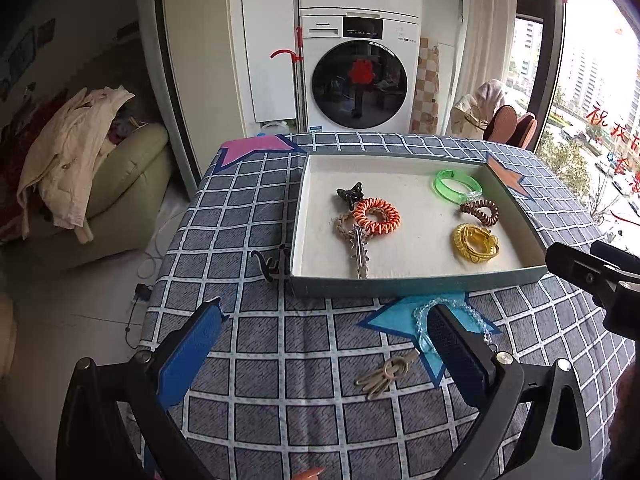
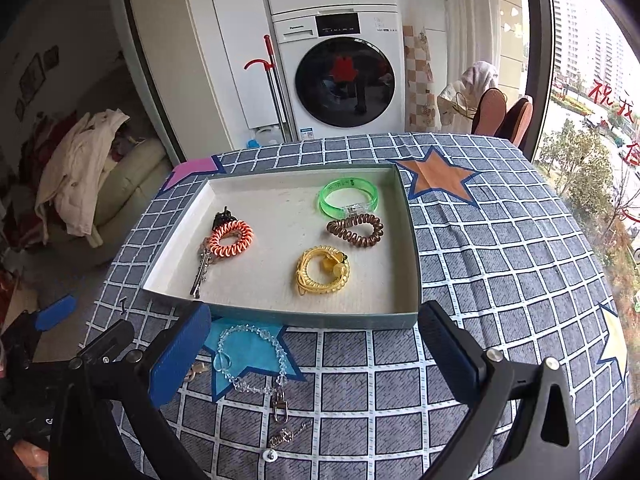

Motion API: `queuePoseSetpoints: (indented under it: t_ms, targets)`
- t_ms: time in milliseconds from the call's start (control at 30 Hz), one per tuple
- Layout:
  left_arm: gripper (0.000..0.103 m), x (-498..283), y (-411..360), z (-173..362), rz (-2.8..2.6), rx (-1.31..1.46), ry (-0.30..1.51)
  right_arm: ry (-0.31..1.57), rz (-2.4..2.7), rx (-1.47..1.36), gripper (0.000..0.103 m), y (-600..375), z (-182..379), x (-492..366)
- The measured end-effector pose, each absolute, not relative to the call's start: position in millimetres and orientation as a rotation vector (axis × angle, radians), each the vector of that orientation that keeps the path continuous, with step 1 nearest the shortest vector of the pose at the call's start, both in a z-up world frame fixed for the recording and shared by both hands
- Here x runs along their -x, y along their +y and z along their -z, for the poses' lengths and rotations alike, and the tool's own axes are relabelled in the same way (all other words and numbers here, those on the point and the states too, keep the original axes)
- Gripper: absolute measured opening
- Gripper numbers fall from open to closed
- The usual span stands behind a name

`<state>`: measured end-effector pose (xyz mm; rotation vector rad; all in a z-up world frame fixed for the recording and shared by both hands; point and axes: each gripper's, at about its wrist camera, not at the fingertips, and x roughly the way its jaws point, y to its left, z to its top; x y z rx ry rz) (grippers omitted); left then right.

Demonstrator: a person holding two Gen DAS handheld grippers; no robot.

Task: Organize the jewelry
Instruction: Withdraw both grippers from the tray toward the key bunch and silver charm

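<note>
Checked tablecloth [image 2: 500, 280] covers the table, washing machine [image 2: 340, 80] behind. Shallow box [image 2: 408, 316] sits mid-table holding green bangle [image 2: 348, 198], orange coil tie [image 2: 230, 239], brown coil tie [image 2: 355, 231], yellow coil tie [image 2: 322, 276], metal hair clip [image 1: 359, 254]. Left gripper [image 1: 324, 342] wide open, empty; beige clip [image 1: 386, 374] on the cloth between its jaws. Right gripper [image 2: 316, 344] wide open, empty; clear bead bracelet [image 2: 250, 356] on the blue star [image 2: 244, 364] just inside its left jaw, in front of the box wall.

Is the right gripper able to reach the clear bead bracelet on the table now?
Probably yes. The clear bead bracelet lies outside the box, just ahead of the right gripper, whose jaws are open and empty; nothing covers it.
</note>
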<state>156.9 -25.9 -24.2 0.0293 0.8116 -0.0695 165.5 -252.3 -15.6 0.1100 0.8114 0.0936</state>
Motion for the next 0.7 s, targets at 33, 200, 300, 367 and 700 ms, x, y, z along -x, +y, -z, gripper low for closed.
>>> queuePoseSetpoints:
  t_ms: [33, 200, 300, 367, 700]
  targets:
    - [0.103, -153, -25, 25, 0.07, -0.026, 0.812, 0.814, -0.099, -0.114, 0.103, -252, 15, -162]
    - [0.103, -136, -22, 31, 0.066, -0.037, 0.824, 0.813, -0.109, -0.113, 0.103, -247, 17, -143]
    - [0.103, -128, -20, 34, 0.057, -0.038, 0.831, 0.812, -0.126, -0.119, 0.103, -245, 17, -133]
    - [0.103, -123, -18, 37, 0.055, -0.031, 0.836, 0.807, -0.132, -0.119, 0.103, -244, 18, -126]
    - [0.103, -98, -16, 52, 0.056, -0.053, 0.85, 0.804, -0.179, -0.174, 0.103, -245, 29, -96]
